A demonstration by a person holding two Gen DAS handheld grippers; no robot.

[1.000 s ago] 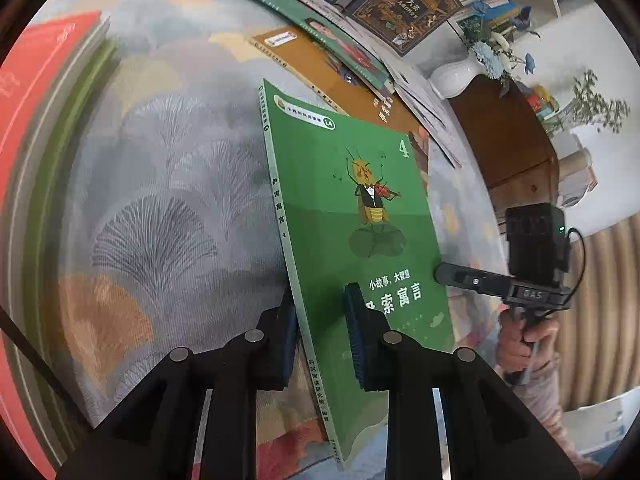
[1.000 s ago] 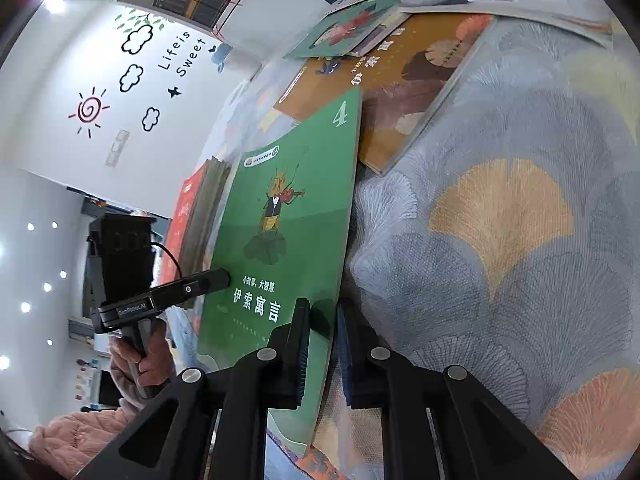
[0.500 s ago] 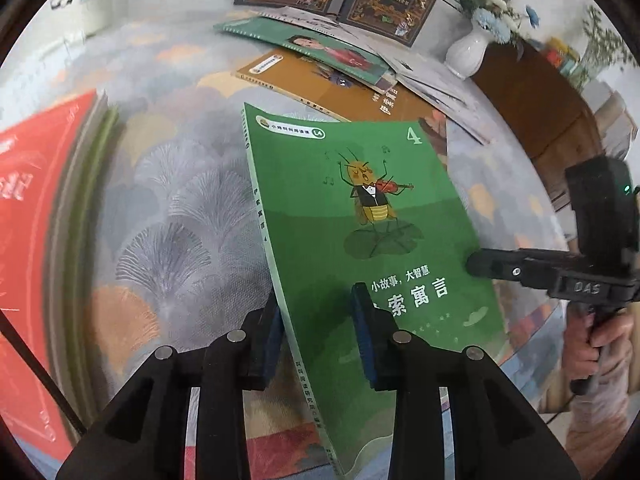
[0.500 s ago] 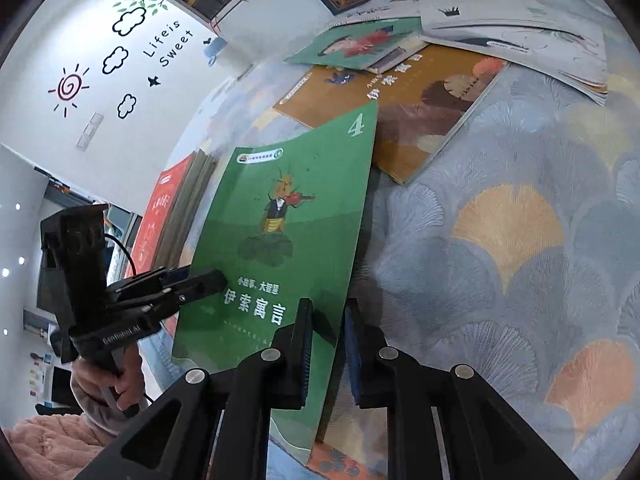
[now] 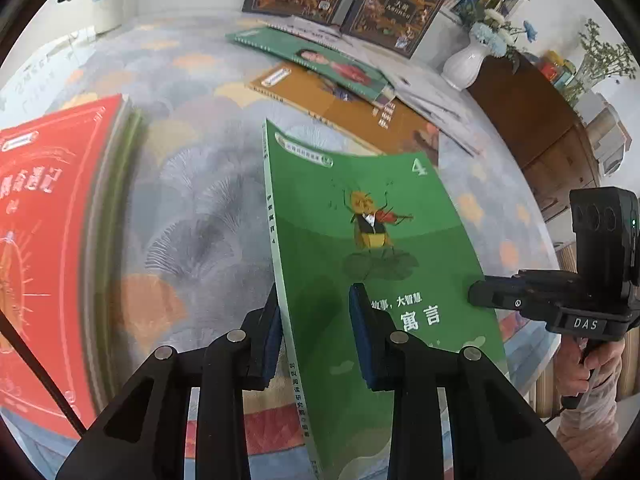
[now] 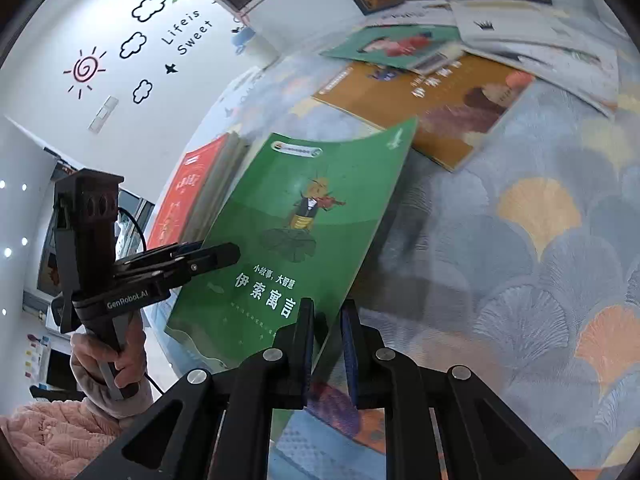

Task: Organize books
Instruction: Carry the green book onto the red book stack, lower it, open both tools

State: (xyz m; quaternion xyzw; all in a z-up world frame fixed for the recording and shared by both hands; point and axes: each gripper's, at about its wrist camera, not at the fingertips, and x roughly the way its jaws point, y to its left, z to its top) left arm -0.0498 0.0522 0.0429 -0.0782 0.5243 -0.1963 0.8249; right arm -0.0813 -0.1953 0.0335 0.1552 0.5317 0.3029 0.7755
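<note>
A thin green book [image 5: 360, 248] with a violin-playing insect on its cover is held above the patterned tablecloth, tilted. My left gripper [image 5: 316, 332] straddles its spine edge, jaws apart around it. My right gripper [image 6: 326, 344] is shut on the opposite long edge of the green book [image 6: 292, 240]. Each gripper shows in the other's view: the right one [image 5: 480, 292], the left one [image 6: 224, 254]. A stack of books with a red cover [image 5: 44, 240] on top lies at the left; it also shows in the right wrist view [image 6: 188, 200].
An orange book [image 5: 344, 108], a green portrait book [image 5: 320, 56] and white sheets [image 6: 540, 52] lie spread at the far side. Two dark hardcovers [image 5: 400, 4] lean against a shelf. A white vase [image 5: 464, 64] stands by a wooden cabinet [image 5: 532, 128].
The green book has been lifted and swung leftward, nearer the red-topped stack. Both grippers moved with it. My left jaws have opened wider around the spine edge.
</note>
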